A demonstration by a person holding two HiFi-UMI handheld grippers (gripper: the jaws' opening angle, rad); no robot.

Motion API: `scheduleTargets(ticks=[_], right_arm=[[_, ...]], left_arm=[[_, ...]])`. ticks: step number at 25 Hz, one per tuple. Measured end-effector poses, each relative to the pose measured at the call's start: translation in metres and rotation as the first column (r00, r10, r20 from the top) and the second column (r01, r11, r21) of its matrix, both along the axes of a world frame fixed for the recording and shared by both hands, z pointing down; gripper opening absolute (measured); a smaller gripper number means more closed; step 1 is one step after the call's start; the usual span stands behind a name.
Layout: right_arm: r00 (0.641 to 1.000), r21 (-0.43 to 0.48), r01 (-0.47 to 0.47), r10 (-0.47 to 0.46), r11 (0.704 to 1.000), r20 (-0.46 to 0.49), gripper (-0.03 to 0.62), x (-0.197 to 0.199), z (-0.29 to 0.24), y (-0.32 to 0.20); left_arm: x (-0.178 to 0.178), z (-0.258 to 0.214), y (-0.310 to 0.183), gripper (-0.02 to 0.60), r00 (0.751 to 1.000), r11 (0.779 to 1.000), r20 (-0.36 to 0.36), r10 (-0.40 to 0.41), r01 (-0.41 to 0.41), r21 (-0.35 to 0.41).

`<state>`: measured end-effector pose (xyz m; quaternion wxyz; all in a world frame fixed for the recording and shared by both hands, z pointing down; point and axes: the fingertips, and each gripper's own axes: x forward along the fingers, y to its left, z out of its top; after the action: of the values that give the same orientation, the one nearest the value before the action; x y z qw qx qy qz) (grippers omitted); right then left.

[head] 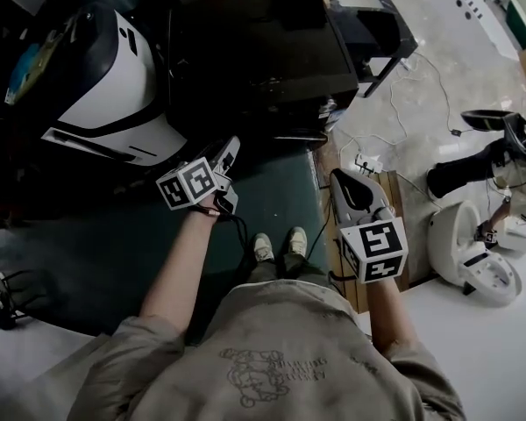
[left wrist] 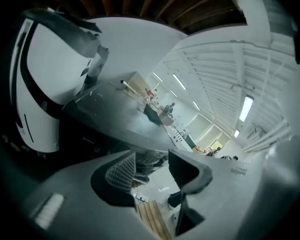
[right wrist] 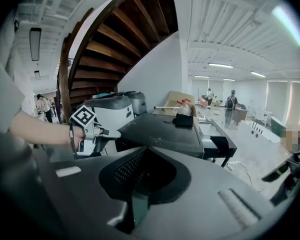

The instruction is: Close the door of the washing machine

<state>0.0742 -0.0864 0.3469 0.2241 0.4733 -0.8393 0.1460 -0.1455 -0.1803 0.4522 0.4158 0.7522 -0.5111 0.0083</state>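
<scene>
Washing machine (head: 105, 86), white with black bands, stands to the front left of the person, just beside a black table (head: 254, 60). I cannot tell if its door is open. The left gripper (head: 226, 158) hovers near the front corner of the machine, apart from it, with its jaws spread and nothing between them. The right gripper (head: 349, 187) hangs further right above the green mat (head: 280, 191), jaws pressed together and empty.

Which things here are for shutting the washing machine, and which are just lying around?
For the job: left gripper, right gripper, white machine (probably the washer).
Lying about: black cabinet, power strip, wooden board, white round gadget.
</scene>
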Motion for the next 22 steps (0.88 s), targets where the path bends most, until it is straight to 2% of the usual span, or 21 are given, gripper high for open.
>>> scheduleTargets(ticks=[4, 10, 17, 22], right_arm=[[0.998, 0.036, 0.003, -0.006, 0.999, 0.068, 0.029, -0.007, -0.026, -0.006], [0.999, 0.144, 0.017, -0.023, 0.989, 0.044, 0.028, -0.011, -0.071, -0.010], [0.996, 0.254, 0.044, -0.062, 0.966, 0.063, 0.028, -0.017, -0.119, -0.004], [0.993, 0.374, 0.063, -0.094, 0.925, 0.068, 0.029, -0.020, -0.161, 0.002]], left_arm=[[-0.003, -0.047, 0.012, 0.186, 0.997, 0.994, 0.068, 0.048, -0.054, 0.094], [-0.012, -0.109, 0.033, 0.170, 0.976, 0.970, 0.205, 0.074, -0.118, 0.212], [-0.010, -0.179, 0.060, 0.163, 0.926, 0.920, 0.374, 0.055, -0.193, 0.341], [-0.005, -0.217, 0.077, 0.150, 0.896, 0.882, 0.444, 0.025, -0.228, 0.412]])
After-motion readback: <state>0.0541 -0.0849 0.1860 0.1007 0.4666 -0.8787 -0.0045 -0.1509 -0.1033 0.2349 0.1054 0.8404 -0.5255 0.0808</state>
